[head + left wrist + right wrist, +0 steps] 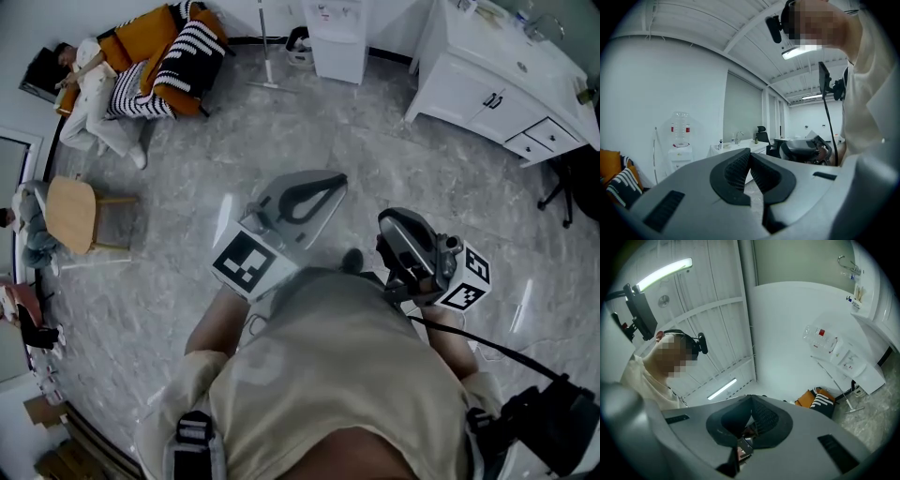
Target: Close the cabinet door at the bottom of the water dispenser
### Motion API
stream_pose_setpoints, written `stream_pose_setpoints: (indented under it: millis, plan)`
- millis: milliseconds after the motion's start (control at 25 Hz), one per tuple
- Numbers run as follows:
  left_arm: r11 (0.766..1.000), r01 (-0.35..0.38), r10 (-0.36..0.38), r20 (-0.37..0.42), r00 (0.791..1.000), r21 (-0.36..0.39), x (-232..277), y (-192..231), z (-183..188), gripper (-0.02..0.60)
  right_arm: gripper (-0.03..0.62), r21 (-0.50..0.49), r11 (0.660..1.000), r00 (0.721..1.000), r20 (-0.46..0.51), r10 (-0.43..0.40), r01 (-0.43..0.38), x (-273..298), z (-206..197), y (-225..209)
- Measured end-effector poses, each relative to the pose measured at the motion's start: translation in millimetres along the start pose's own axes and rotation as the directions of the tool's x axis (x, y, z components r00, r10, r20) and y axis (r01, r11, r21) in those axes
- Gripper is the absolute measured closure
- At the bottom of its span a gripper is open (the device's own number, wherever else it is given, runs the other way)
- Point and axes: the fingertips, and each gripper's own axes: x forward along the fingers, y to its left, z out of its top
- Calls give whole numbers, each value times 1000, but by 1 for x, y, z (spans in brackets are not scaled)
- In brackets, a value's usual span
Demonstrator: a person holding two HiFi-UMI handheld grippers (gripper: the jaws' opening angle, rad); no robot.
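Held the grey left tongs (pixel 336 180) and the grey right tongs (pixel 392 219) side by side close before the body, each pair pressed together on nothing. Stood well apart from the white box-shaped water dispenser (pixel 337 37), far ahead across the grey marble floor (pixel 375 141) by the wall. Could not tell whether its bottom cabinet door (pixel 339 62) was shut.

orange sofa (pixel 147 34), white sink counter (pixel 473 82), wooden stool (pixel 72 214)

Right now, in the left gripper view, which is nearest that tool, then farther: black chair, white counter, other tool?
1. Right tool, close by on the right.
2. White counter, ahead along the wall.
3. Black chair, beyond the counter's far end.
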Motion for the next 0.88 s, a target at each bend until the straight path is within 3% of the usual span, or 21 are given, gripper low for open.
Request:
stream_pose_setpoints:
  millis: [400, 880]
  plan:
    - [997, -50, 52, -24, 998, 63, 12, 33, -3, 589, 583, 50, 998, 998, -45, 50, -47, 20, 4, -31]
    - [998, 45, -46, 44, 998, 33, 8, 151, -11, 589, 583, -22, 999, 997, -58, -47, 46, 113, 4, -91]
